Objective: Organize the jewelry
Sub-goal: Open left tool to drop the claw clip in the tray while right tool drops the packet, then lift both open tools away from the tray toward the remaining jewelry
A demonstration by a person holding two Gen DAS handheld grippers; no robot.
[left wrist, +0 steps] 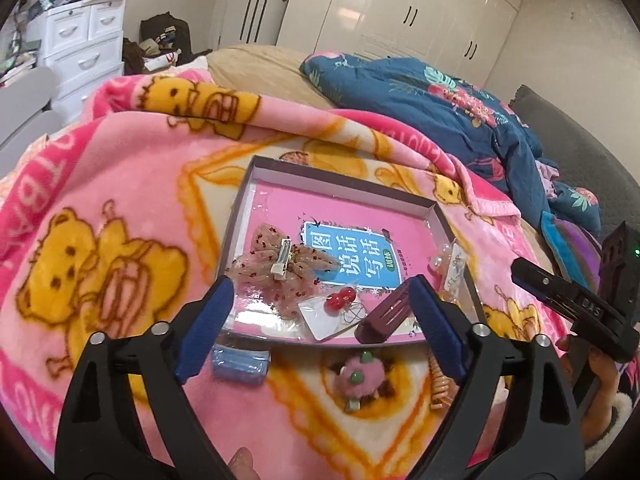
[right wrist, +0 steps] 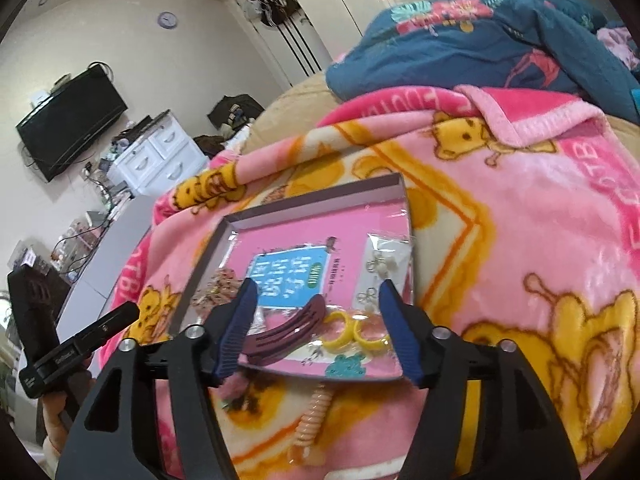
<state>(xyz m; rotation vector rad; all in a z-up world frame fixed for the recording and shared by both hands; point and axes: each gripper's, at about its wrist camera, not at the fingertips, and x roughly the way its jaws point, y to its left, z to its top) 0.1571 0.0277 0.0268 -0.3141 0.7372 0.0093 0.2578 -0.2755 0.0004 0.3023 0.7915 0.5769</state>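
Both grippers, left [left wrist: 320,300] and right [right wrist: 316,308], hover with jaws apart, gripping nothing. The tray [left wrist: 256,176] on the blanket [left wrist: 120,168] holds a bow [left wrist: 280,268] at 9 o'clock, a maroon clip [left wrist: 384,316] at 6, probably yellow rings [right wrist: 354,332] beside it.

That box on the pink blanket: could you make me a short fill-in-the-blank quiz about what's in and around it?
1. The dark hair clip lies ___ the box.
2. The fuzzy pink clip lies ___ the box, on the blanket.
3. The two rings in the box are ___ in colour.
4. The left gripper holds ___.

Missing words: inside; outside; yellow; nothing
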